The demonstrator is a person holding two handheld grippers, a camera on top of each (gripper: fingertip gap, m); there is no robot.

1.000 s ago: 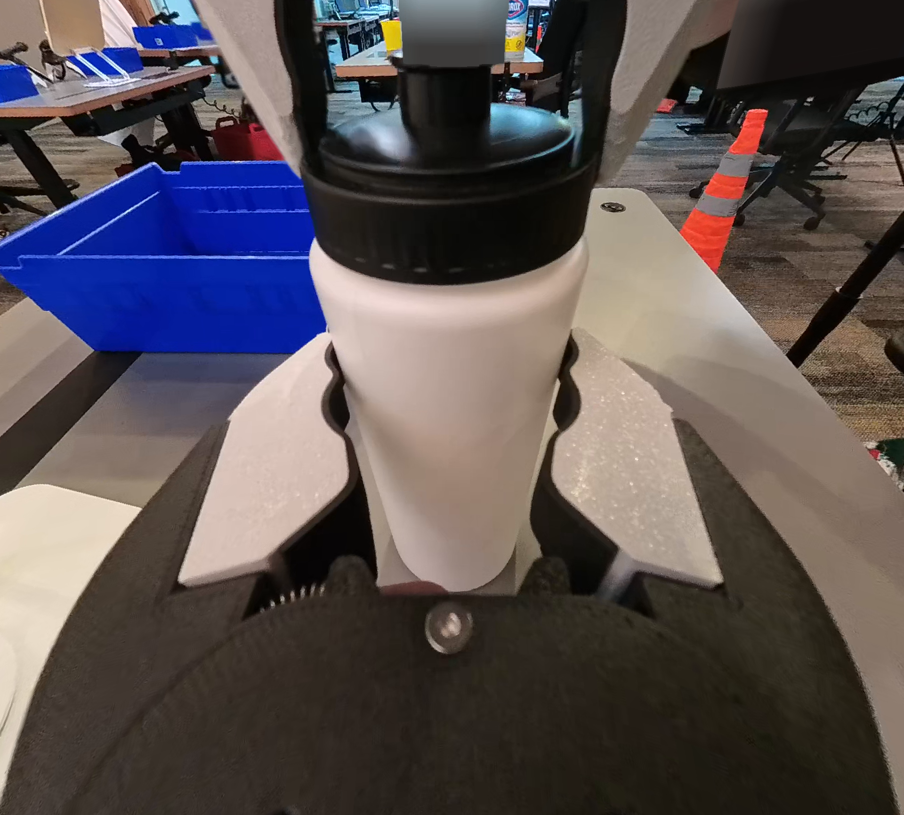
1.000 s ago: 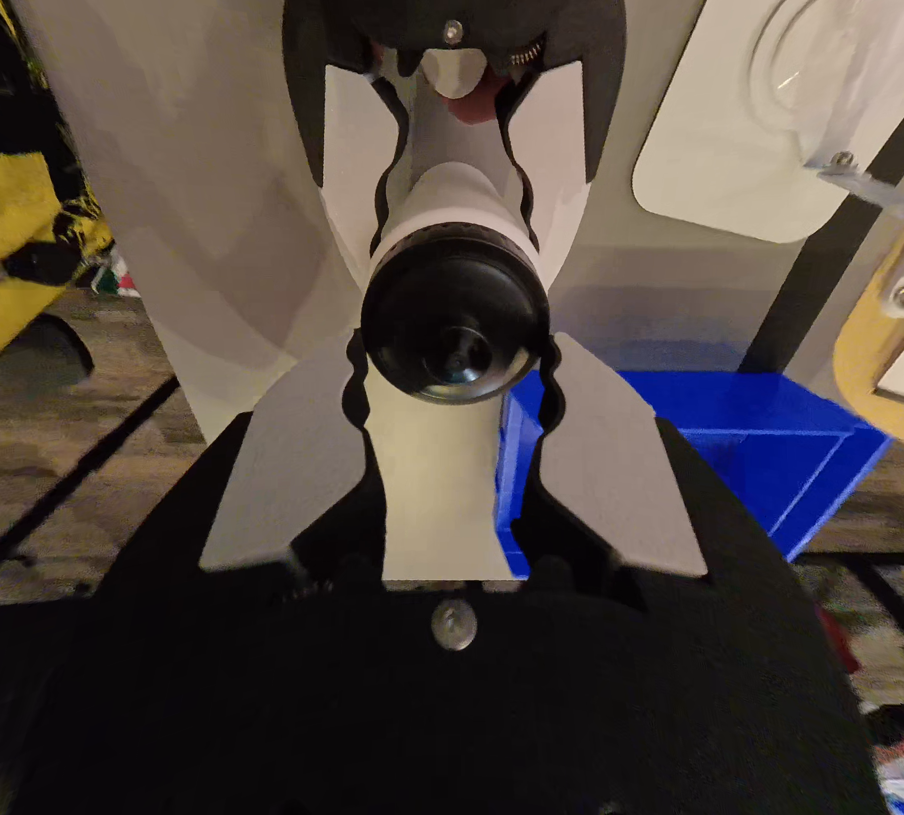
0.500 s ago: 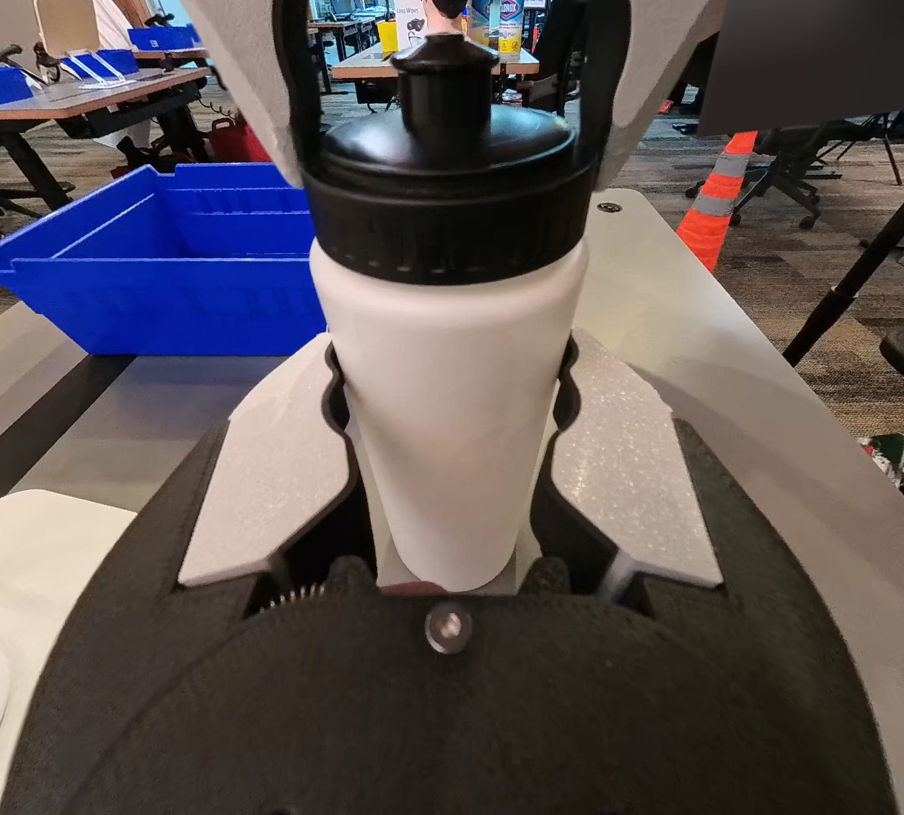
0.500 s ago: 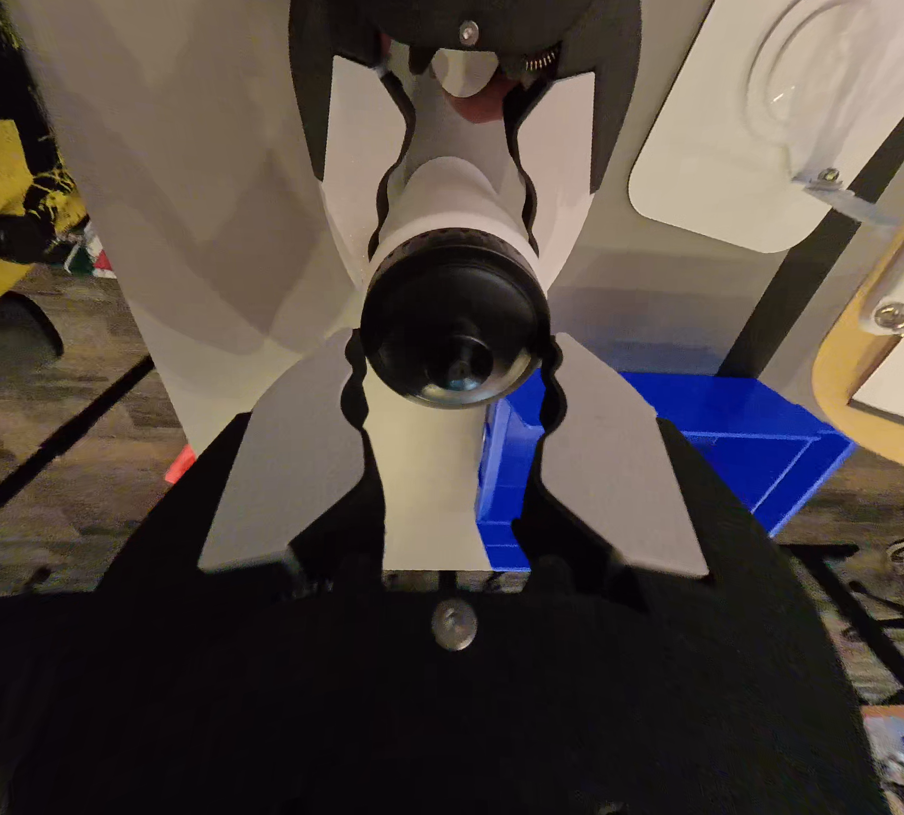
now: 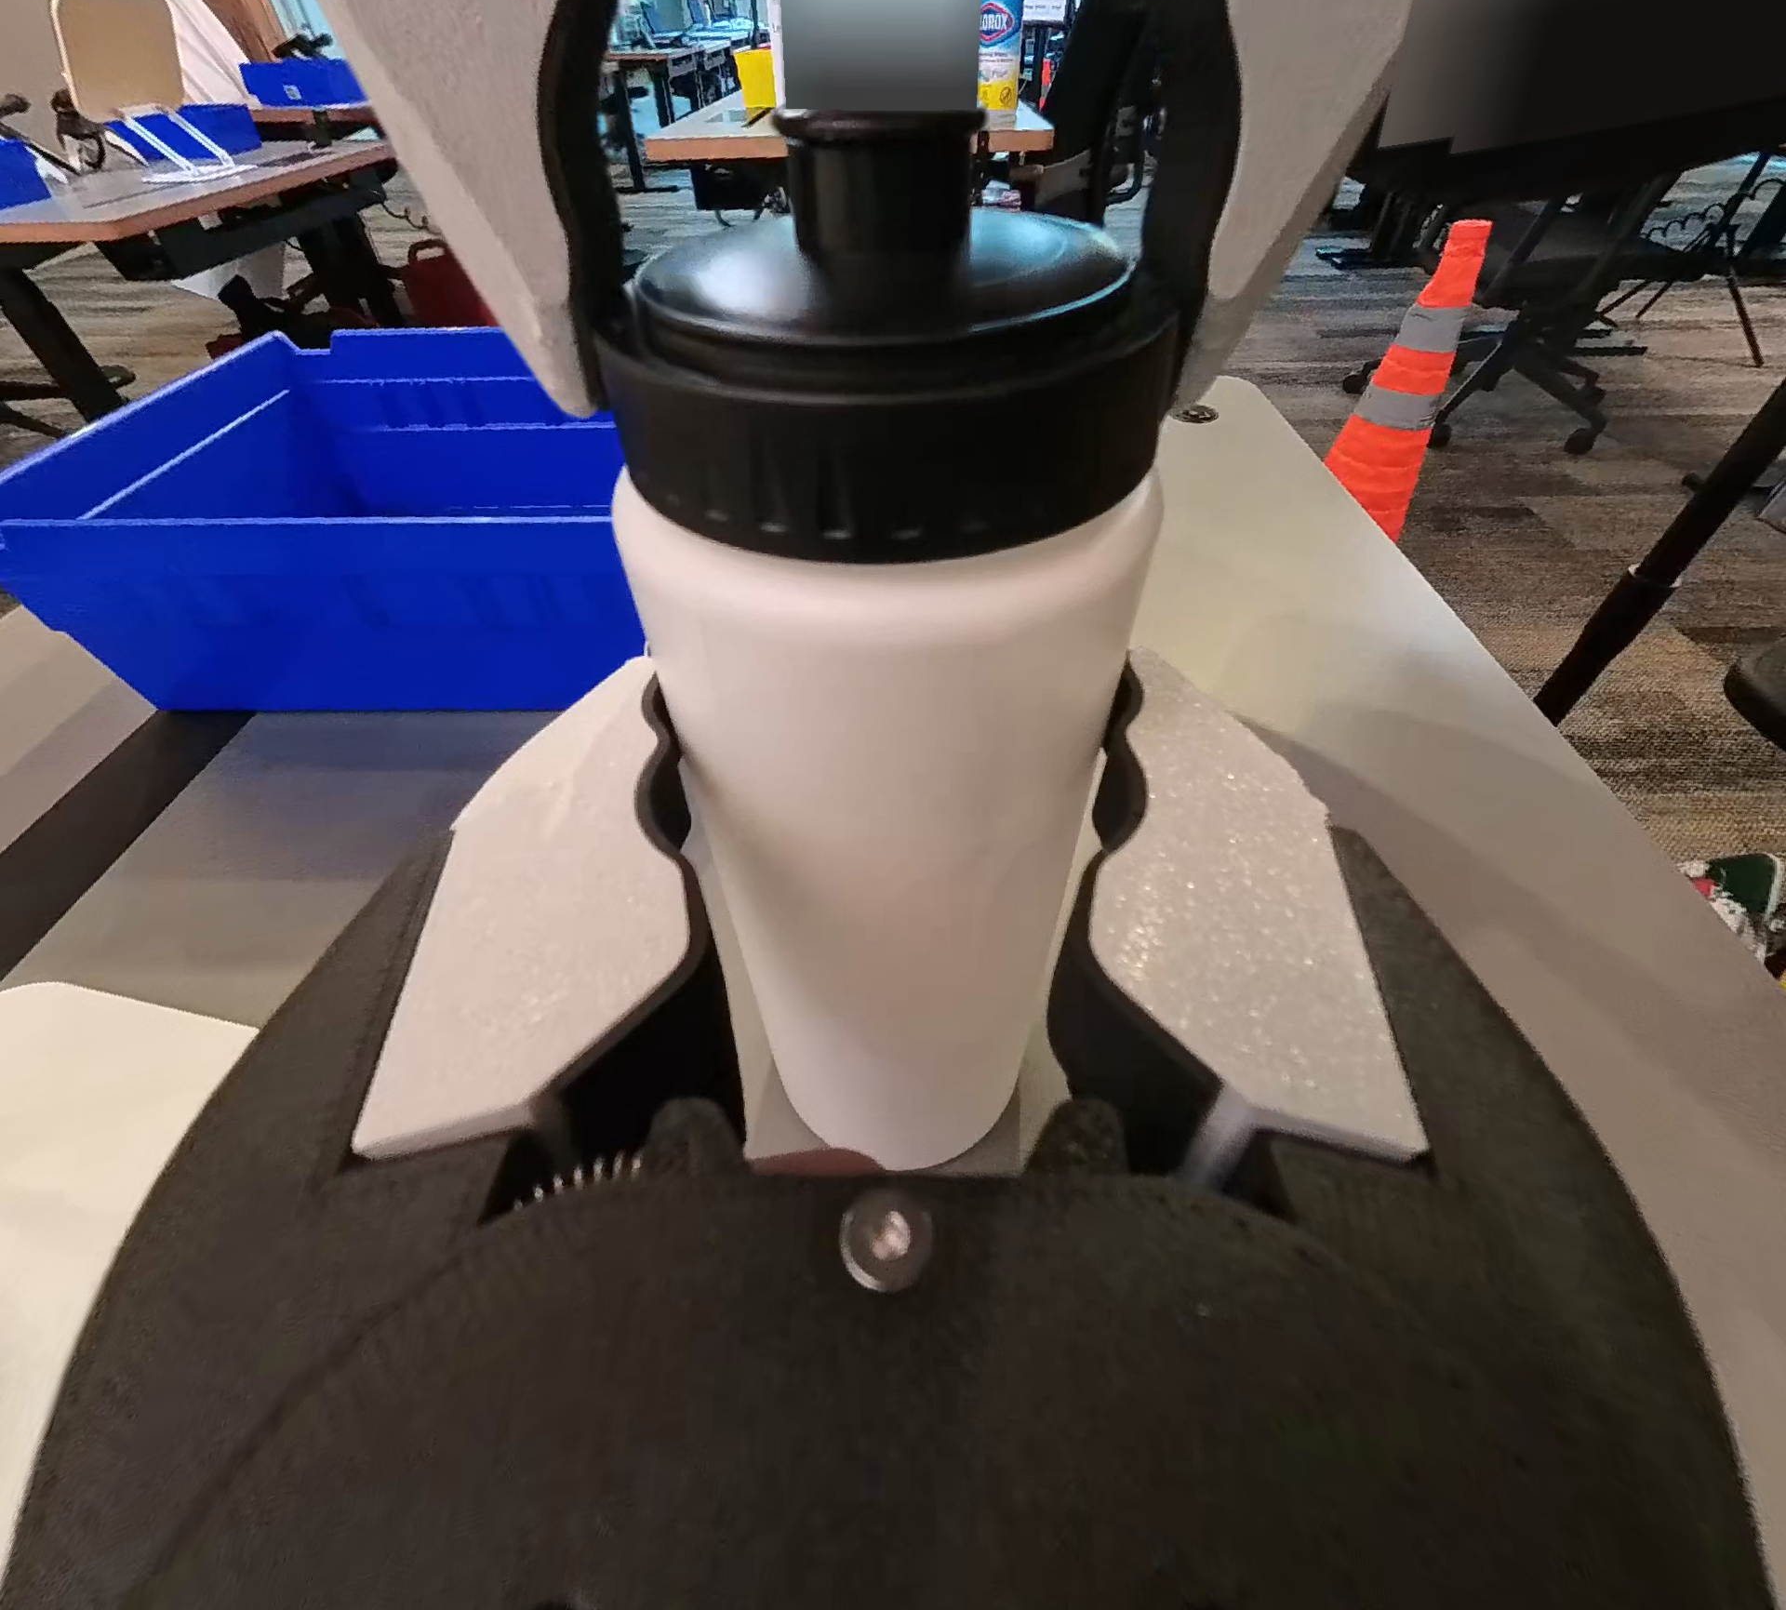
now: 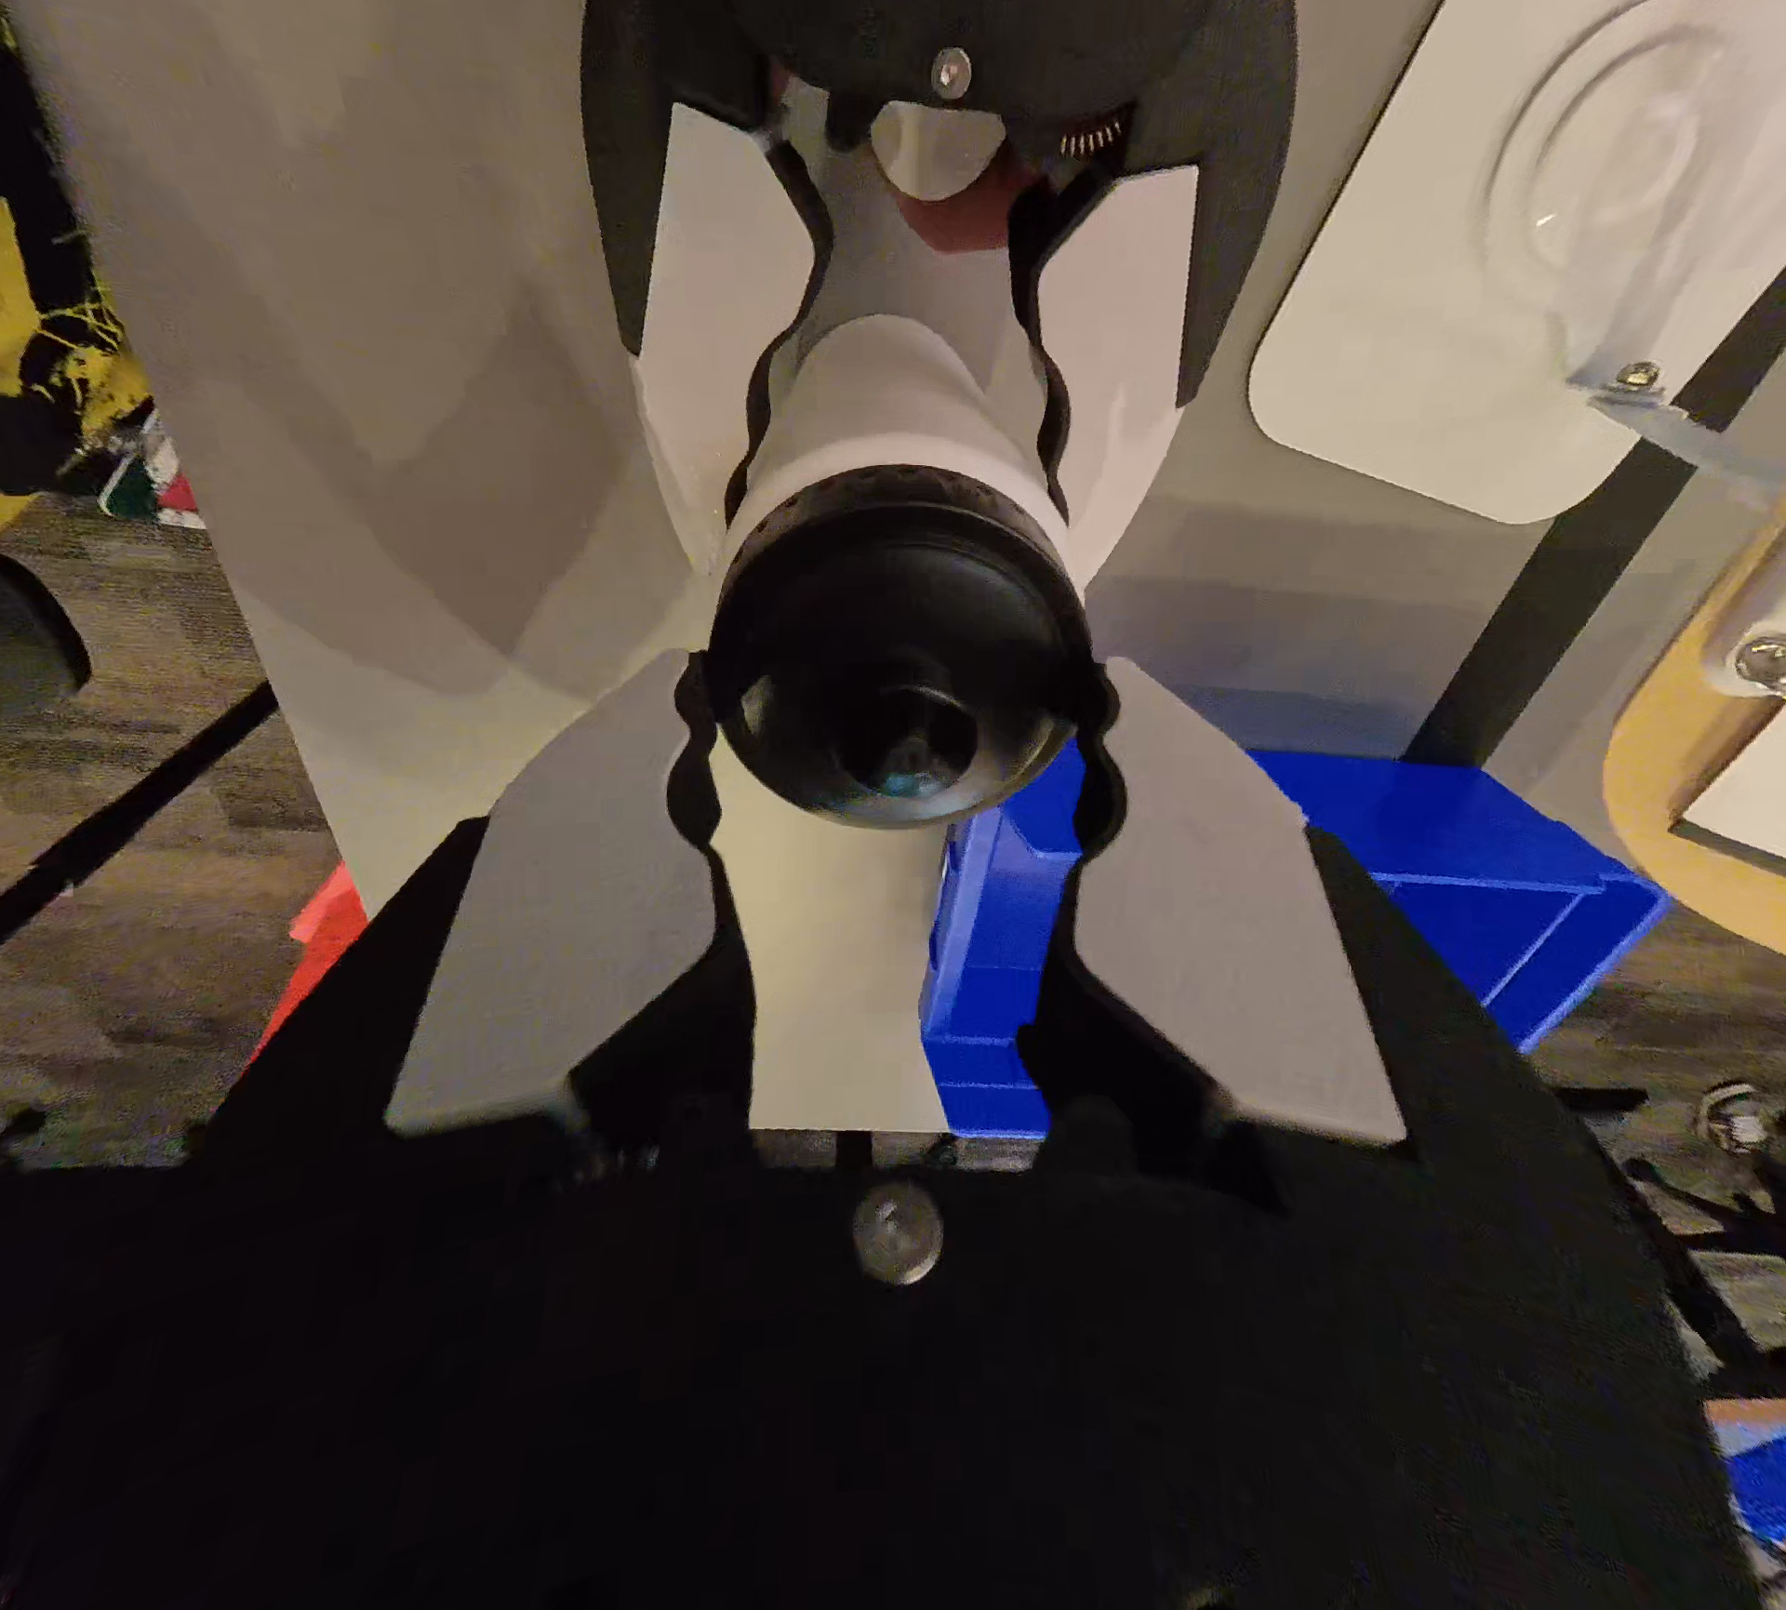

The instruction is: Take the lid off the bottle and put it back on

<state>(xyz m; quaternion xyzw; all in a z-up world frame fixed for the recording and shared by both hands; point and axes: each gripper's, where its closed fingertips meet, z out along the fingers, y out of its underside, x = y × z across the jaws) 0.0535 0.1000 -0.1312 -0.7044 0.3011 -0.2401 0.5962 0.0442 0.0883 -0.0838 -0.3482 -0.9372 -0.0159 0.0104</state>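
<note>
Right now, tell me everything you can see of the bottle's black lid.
The lid is black, plastic-looking, with a ribbed skirt, a shallow glossy dome and a central spout whose tip is hidden by a blur patch. It sits level on the upright white bottle, no gap showing at the skirt. The right gripper comes from above, its fingers pressed against opposite sides of the skirt. The left gripper clamps the bottle body below, not touching the lid.

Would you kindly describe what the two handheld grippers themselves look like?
Both match: the left gripper and right gripper each have a textured black body, a silver centre screw, pale grey wedge fingers lined with wavy black pads, and a small coil spring. No cables or sleeves show.
</note>
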